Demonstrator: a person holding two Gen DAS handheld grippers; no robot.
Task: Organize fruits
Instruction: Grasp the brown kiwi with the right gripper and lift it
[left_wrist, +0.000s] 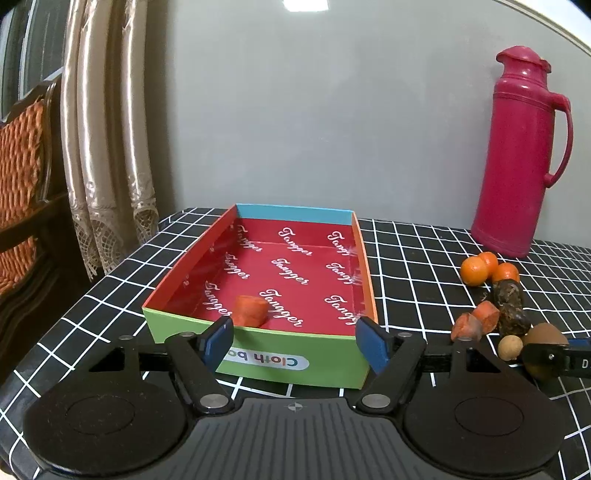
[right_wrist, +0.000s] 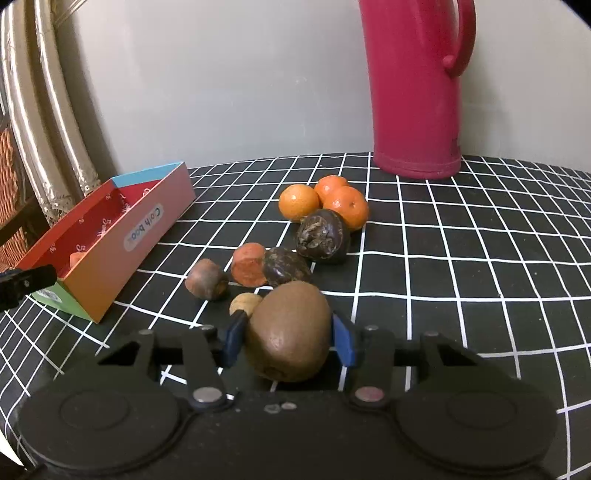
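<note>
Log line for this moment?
right gripper: shut on kiwi | left gripper: open, at box | box: one carrot piece

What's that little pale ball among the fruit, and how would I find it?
Start at the tall pink flask by the wall and follow the fruit pile toward the camera to the big brown kiwi. Tucked against the kiwi's left side sits the small tan ball. It is the smallest, palest piece, and smooth and round, unlike the rough orange chunks beside it.
</note>
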